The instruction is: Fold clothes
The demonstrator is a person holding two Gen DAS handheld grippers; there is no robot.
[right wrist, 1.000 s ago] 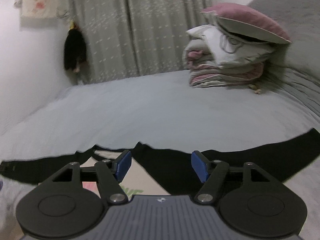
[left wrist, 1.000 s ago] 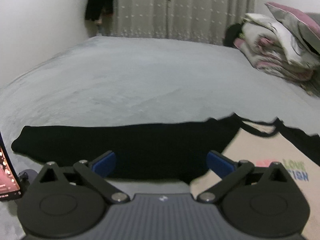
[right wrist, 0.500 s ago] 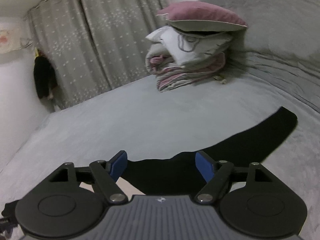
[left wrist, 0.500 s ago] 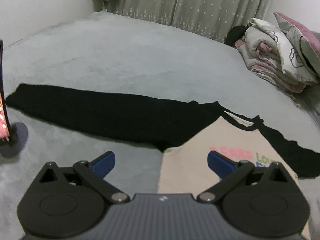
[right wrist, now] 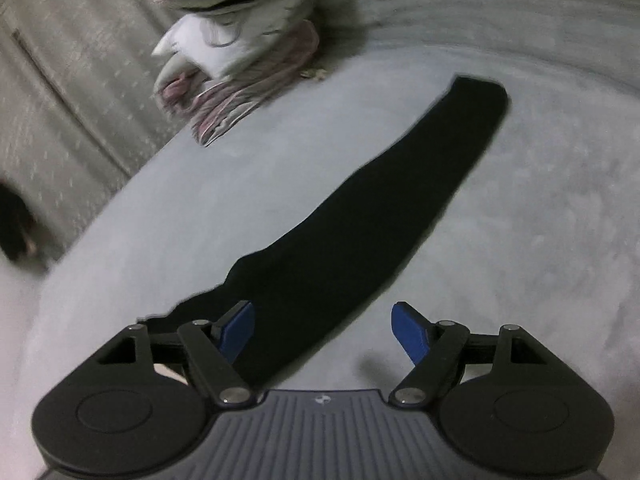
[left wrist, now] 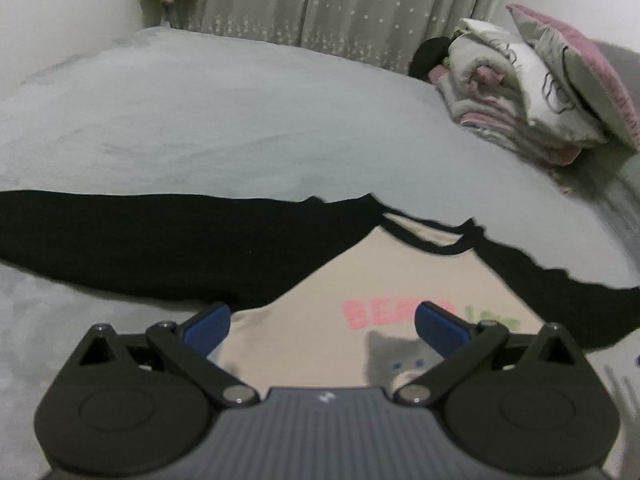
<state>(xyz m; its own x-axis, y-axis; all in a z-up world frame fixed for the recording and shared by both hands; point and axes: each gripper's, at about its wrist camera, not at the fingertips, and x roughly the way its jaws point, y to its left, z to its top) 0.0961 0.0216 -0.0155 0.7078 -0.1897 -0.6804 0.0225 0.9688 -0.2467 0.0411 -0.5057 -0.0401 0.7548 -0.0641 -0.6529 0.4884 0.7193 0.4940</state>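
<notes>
Your raglan shirt [left wrist: 304, 320] lies spread flat on the bed [left wrist: 200, 120], sleeves out for folding; left hand-held gripper [left wrist: 322, 322] and right hand-held gripper [right wrist: 322, 328] both hover released.

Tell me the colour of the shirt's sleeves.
Black sleeves on a beige-bodied shirt, clearest in the right wrist view.

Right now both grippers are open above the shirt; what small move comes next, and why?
Probably lower the right gripper onto the black sleeve and close. The sleeve lies flat and stretched out on the bed, passing between the open jaws, unfolded.
</notes>
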